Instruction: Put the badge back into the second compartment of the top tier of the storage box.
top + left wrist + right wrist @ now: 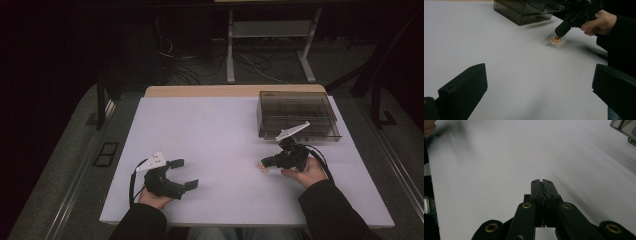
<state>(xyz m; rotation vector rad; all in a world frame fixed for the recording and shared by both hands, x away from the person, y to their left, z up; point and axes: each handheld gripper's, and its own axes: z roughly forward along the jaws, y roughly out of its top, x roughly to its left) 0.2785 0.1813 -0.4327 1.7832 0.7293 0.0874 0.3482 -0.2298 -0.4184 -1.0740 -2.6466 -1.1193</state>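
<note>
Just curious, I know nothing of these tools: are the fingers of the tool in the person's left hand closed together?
No, the left gripper has its two black fingers spread wide apart over bare table.

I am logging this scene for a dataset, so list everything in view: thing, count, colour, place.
table top: one, white, with a tan edge at the far side.
box: one, clear smoky grey plastic, on the far right of the table.
small round object: one, pale tan with orange, on the table at the tip of the right gripper; too small to identify.
desk frame: one, light grey legs, on the floor beyond the table, cables around it.
left gripper: one, black with a grey plate, near left, jaws wide apart, nothing between them.
right gripper: one, black with a grey plate, near right, jaws pressed together.
hands: two, in dark sleeves, one on each gripper.
</note>
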